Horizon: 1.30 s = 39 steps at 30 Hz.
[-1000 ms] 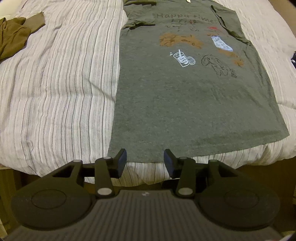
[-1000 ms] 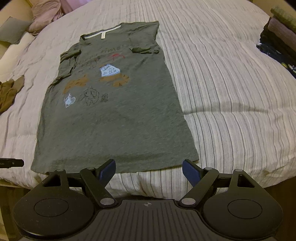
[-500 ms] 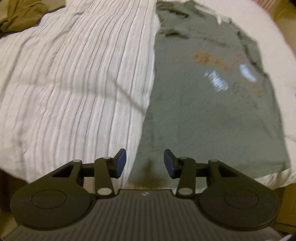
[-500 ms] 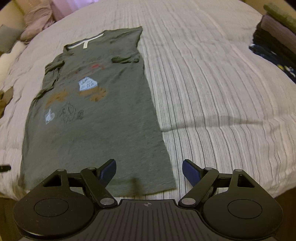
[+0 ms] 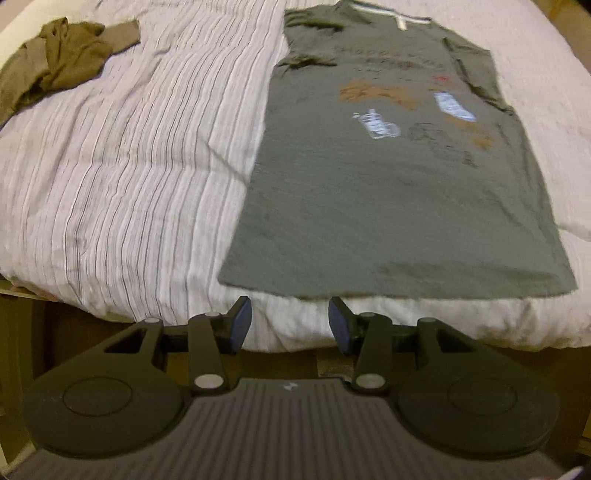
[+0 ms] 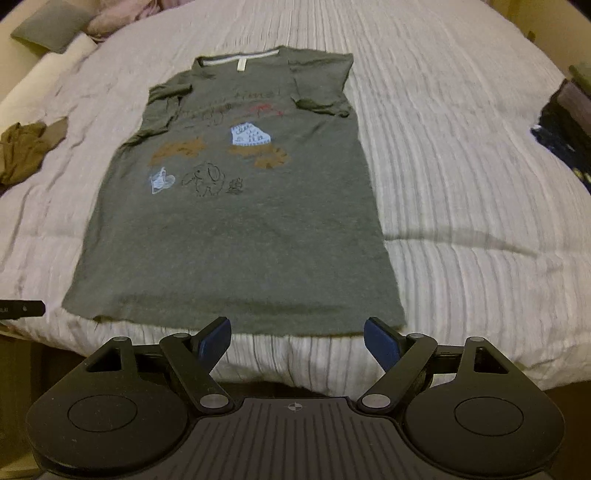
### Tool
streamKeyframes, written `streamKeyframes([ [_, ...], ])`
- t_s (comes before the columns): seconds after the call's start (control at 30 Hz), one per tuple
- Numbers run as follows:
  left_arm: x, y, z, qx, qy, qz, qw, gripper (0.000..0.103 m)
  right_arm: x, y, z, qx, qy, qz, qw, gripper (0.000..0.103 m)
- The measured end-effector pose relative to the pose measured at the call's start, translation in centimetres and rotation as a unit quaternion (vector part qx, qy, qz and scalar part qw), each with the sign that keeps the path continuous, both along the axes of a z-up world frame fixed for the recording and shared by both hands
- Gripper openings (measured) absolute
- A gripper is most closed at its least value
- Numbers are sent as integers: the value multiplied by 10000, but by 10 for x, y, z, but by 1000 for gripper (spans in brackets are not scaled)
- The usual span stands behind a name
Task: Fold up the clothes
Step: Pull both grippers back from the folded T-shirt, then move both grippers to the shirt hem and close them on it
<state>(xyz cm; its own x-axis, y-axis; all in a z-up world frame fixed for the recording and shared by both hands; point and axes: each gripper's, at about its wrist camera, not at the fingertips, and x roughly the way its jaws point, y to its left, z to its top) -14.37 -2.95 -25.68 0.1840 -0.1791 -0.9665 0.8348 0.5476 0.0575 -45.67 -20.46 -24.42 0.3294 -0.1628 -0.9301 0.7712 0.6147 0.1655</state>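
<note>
We see the T-shirt (image 6: 236, 229) lying flat along the middle of the bed (image 6: 461, 192), its hem at the near edge, with nothing on top of it. To its right the striped cover runs bare up to a stack of clothes (image 6: 565, 122) at the right edge. To its left we have a broad bare strip, blocked only by a crumpled brown garment (image 5: 55, 62) near the far left edge. Pillows (image 6: 51, 33) sit in the far left corner. Both our grippers hang just off the near edge with fingers apart, left gripper (image 5: 290, 323) and right gripper (image 6: 297, 341), a bare band of cover between them and the hem.
</note>
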Motion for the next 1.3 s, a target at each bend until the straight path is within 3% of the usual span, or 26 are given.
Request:
streamKeyframes([
  [0.33, -96, 48, 42, -459, -202, 82, 9987, 42, -76, 48, 35, -117, -278, 232, 9993, 82],
  [0.6, -142, 67, 67, -746, -301, 62, 9967, 43, -100, 67, 61, -315, -530, 484, 9969, 82],
  [1.1, -150, 53, 71, -812, -315, -21, 9962, 44, -106, 55, 62, -313, -631, 575, 9959, 82],
  [1.3, -108, 49, 50, -1156, -123, -94, 9932, 44, -102, 28, 41, -214, -715, 481, 9961, 82],
])
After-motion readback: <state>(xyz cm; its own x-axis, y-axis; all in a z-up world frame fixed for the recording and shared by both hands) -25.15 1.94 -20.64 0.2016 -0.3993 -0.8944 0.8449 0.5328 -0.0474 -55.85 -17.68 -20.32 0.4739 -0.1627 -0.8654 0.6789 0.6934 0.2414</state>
